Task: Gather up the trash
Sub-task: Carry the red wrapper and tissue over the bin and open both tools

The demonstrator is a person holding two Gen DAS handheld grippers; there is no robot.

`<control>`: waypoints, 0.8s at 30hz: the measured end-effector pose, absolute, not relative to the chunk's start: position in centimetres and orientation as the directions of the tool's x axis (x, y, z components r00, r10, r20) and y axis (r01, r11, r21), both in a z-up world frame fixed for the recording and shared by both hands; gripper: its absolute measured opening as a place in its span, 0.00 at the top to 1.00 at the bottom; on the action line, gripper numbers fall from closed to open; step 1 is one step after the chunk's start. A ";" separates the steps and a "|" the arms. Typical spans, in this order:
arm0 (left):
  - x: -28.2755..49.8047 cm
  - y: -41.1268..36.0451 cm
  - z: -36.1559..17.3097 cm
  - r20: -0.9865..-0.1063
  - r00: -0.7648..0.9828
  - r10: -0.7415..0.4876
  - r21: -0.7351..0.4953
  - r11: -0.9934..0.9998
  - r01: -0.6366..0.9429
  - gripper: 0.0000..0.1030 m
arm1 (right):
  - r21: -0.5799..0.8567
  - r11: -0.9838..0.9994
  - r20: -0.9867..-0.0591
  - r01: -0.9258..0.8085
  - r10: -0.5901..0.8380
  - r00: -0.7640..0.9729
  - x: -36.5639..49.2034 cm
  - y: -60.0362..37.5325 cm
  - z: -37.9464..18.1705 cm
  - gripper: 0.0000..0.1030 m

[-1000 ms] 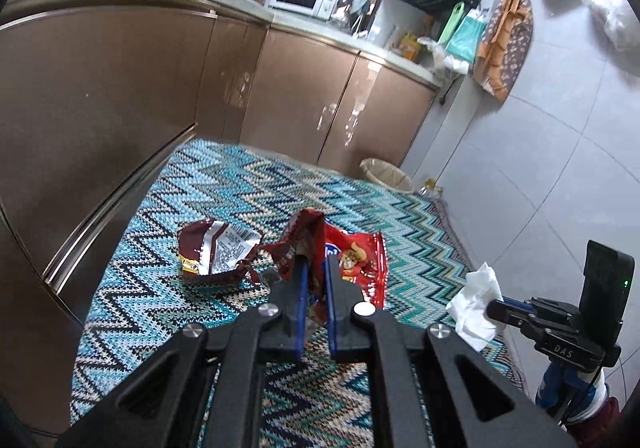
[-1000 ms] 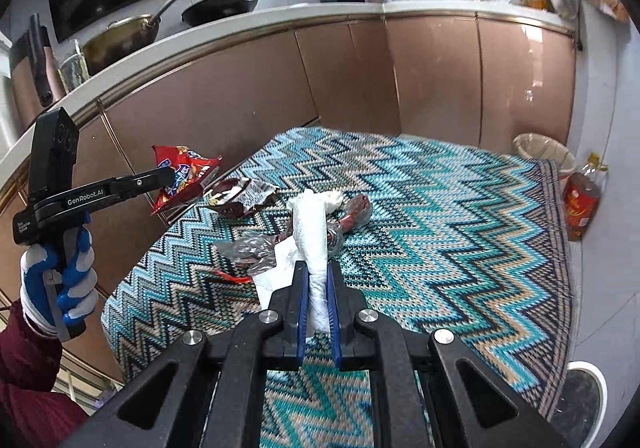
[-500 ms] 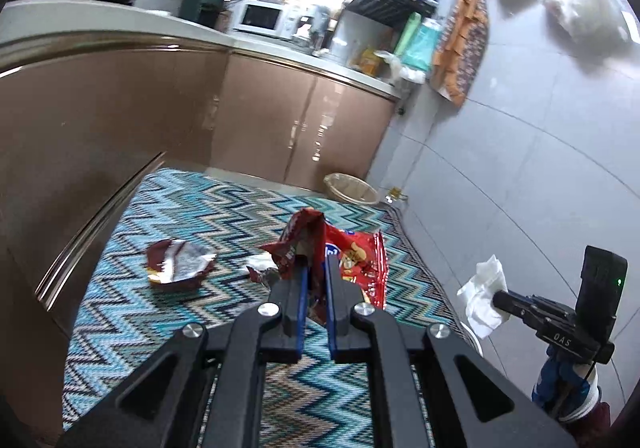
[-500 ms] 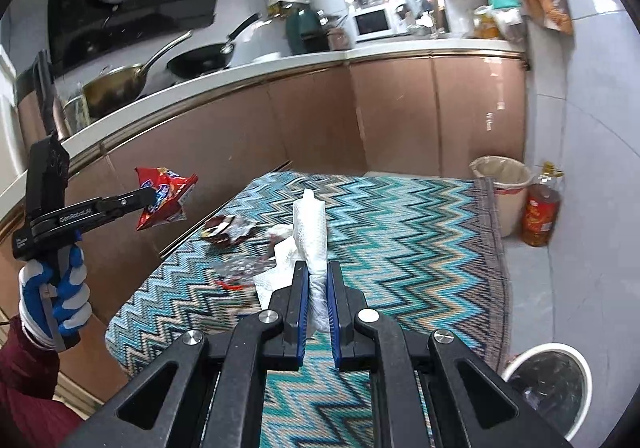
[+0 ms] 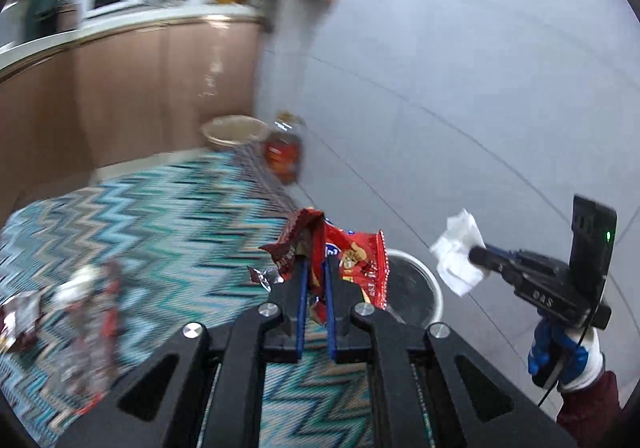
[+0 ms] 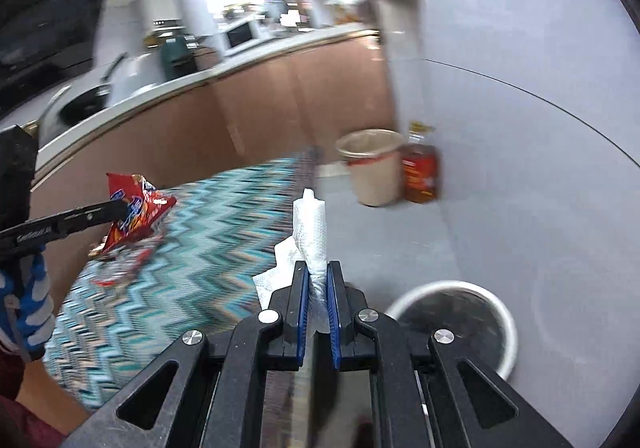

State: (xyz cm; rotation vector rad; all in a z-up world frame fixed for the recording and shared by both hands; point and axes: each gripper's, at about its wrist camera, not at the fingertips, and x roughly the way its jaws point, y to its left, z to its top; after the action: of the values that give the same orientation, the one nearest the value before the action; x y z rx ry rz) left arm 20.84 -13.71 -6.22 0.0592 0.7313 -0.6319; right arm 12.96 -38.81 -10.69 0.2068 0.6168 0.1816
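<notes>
My left gripper (image 5: 314,268) is shut on a red snack wrapper (image 5: 356,260) bunched with a darker wrapper, held above the rug's right edge. Just beyond it a white-rimmed bin with a black liner (image 5: 416,280) stands on the grey floor. My right gripper (image 6: 318,272) is shut on a crumpled white paper tissue (image 6: 310,224), with the same bin (image 6: 452,320) low to its right. Each gripper shows in the other's view: the right one with the tissue (image 5: 460,252), the left one with the red wrapper (image 6: 132,207).
More wrappers (image 5: 88,312) lie on the teal zigzag rug (image 5: 160,215) at lower left. A beige wastebasket (image 6: 372,163) and an amber bottle (image 6: 420,171) stand by the brown cabinets (image 6: 256,119). Grey tiled floor spreads to the right.
Both grippers swung right, away from the rug's litter toward the grey floor, each still gripping its trash. The white-rimmed bin has come into the left view and grown larger in the right.
</notes>
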 end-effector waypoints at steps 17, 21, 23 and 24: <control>26.2 -35.0 -16.9 -0.816 0.289 -0.501 -0.163 0.678 0.716 0.81 | 0.164 0.970 -0.736 0.178 0.000 0.677 16.7 -47.9 -18.9 0.77; 27.2 -36.1 -18.1 -0.818 0.257 -0.515 -0.205 0.678 0.706 0.61 | 0.150 0.966 -0.760 0.211 -0.023 0.649 17.0 -49.2 -20.3 0.60; 27.3 -36.0 -18.0 -0.809 0.254 -0.530 -0.221 0.675 0.704 0.60 | 0.152 0.962 -0.769 0.226 -0.029 0.639 16.8 -49.6 -20.7 0.60; 27.2 -35.7 -17.8 -0.803 0.252 -0.540 -0.229 0.671 0.706 0.60 | 0.155 0.962 -0.769 0.226 -0.026 0.639 16.7 -49.9 -20.8 0.60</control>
State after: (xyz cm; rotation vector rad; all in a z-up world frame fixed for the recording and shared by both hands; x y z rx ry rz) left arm 27.19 -35.75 -17.84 0.1918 1.0047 -0.8537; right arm 16.65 -49.88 -20.77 0.2471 0.8677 -0.1456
